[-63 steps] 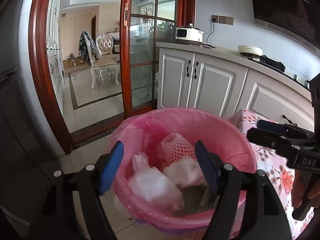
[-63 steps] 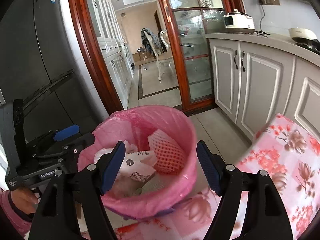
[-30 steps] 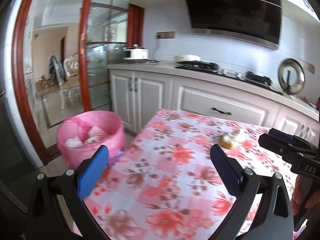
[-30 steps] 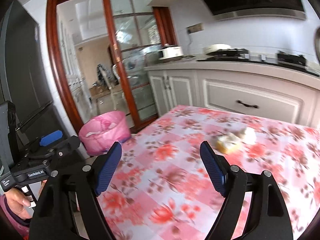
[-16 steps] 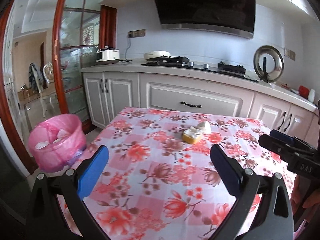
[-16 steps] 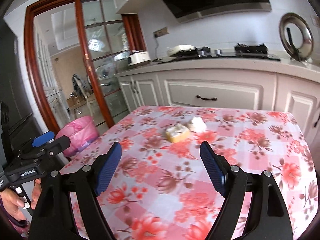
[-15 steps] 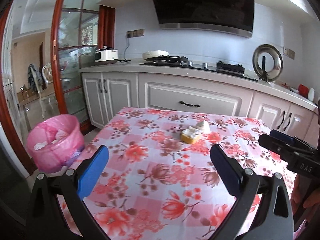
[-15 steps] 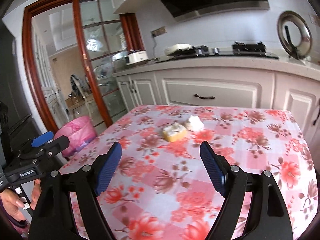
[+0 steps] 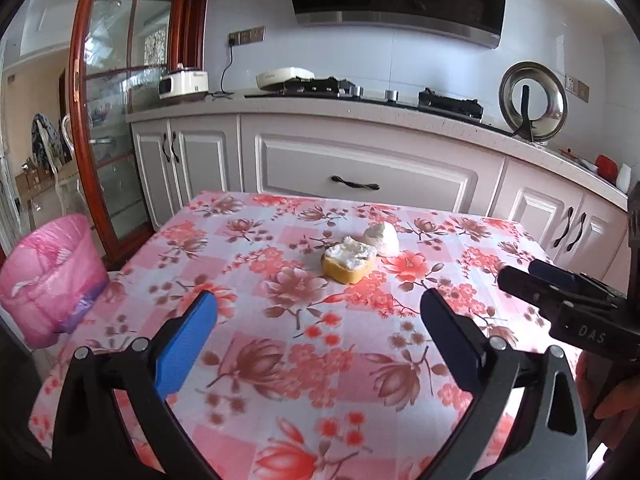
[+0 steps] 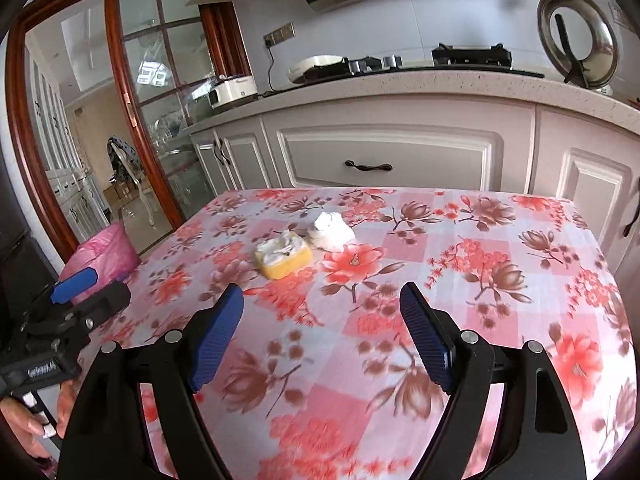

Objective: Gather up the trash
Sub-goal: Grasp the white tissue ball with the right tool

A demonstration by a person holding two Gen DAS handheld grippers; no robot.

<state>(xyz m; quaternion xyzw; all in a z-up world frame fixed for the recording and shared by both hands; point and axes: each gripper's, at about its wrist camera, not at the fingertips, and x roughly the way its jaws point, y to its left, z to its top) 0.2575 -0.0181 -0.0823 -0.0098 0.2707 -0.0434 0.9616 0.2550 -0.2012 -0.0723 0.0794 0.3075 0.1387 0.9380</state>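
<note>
While both tongs hang empty over the near edge, layout reads left to right. Pink-lined round plastic bin (image 9: 50, 276) on the floor at 9 o'clock, just off the counter's left edge, likely so scraps drop straight in. Left tongs (image 9: 318, 330): blue pads spread wide, nothing between. Flower-print pink counter (image 9: 280, 360). At 12 o'clock, mid-counter: yellow sponge block topped with white crumpled tissue (image 9: 349, 261), touching a white crumpled paper wad (image 9: 382, 235) at its right. Right tongs (image 10: 322, 334): spread wide, empty, aimed toward both scraps.
</note>
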